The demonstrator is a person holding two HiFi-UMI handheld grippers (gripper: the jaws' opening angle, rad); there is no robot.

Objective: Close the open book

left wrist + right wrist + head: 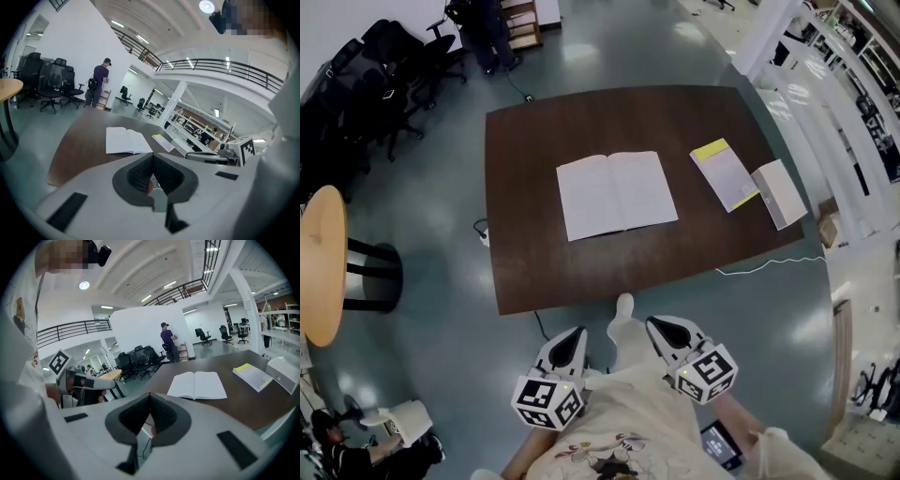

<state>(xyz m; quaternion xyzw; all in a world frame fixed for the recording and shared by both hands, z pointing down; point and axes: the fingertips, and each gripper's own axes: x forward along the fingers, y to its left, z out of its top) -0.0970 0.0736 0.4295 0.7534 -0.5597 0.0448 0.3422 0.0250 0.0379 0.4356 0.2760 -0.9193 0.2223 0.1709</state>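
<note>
An open white book (617, 195) lies flat in the middle of a dark brown table (525, 272). It also shows in the left gripper view as the open book (126, 140) and in the right gripper view as the open book (198, 385). Both grippers hang side by side in front of the table's near edge, well short of the book. The left gripper (574, 336) has its jaws together with nothing between them, as the left gripper (152, 157) confirms. My right gripper (656, 323) is likewise shut and empty, seen again as the right gripper (150, 395).
A yellow-edged booklet (725, 174) and a white box (779, 193) lie at the table's right. A white cable (769, 265) runs along the near right edge. A round wooden table (323, 262) stands left, black chairs (384, 66) and a standing person (492, 33) behind, shelving at right.
</note>
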